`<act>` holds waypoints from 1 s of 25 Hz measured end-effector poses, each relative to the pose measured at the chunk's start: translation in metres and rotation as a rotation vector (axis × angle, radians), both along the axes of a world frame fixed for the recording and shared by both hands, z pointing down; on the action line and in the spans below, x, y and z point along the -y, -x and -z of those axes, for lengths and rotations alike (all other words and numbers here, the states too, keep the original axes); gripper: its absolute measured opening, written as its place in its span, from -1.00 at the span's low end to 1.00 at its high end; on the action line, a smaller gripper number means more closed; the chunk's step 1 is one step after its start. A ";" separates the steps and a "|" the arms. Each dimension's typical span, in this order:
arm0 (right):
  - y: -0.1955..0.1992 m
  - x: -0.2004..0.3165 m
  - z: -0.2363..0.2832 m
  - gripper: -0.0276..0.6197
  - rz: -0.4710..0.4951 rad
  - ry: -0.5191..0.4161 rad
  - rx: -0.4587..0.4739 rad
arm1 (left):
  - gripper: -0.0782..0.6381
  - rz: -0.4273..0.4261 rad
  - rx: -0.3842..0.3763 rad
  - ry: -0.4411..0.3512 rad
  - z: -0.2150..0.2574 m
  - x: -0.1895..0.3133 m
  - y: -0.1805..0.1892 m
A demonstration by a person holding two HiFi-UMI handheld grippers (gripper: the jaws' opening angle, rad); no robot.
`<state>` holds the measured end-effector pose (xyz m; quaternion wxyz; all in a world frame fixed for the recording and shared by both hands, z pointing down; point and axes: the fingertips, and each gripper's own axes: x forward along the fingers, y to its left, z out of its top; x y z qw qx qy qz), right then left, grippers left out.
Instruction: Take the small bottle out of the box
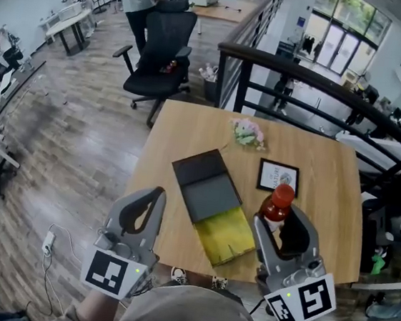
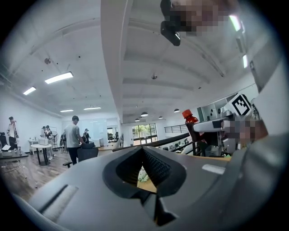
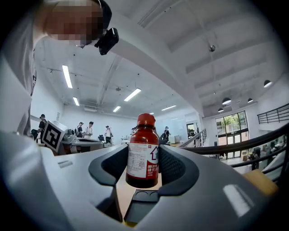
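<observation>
The small bottle (image 3: 143,151), red-capped and upright, is clamped between the jaws of my right gripper (image 1: 283,224), held above the table (image 1: 325,199) just right of the open box (image 1: 207,196). My left gripper (image 1: 155,194) hangs by the table's near edge, left of the box, jaws together on nothing.

bottle (image 1: 277,203): lower body hidden by right tongs (image 1: 283,224) | label (image 3: 141,159): fine print unreadable
</observation>
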<state>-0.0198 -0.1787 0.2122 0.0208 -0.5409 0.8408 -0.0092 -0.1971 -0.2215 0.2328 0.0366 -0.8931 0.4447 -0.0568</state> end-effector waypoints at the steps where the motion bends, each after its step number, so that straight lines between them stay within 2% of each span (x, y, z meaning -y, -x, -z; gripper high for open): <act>1: -0.001 -0.005 0.002 -0.26 -0.003 -0.010 0.006 | -0.78 0.002 0.003 -0.006 0.002 -0.003 0.001; 7: 0.001 -0.022 -0.006 -0.26 0.007 -0.006 -0.004 | -0.78 0.017 0.024 -0.017 0.001 -0.008 0.009; 12: 0.001 -0.017 -0.012 -0.26 0.020 0.023 -0.016 | -0.78 0.026 0.001 0.035 -0.004 -0.009 0.009; 18: -0.001 -0.009 -0.014 -0.26 0.031 0.036 -0.030 | -0.78 0.011 0.000 -0.024 0.000 -0.005 0.005; 25: -0.003 -0.006 -0.015 -0.26 0.040 0.042 -0.035 | -0.78 0.038 0.009 0.003 -0.002 -0.004 0.005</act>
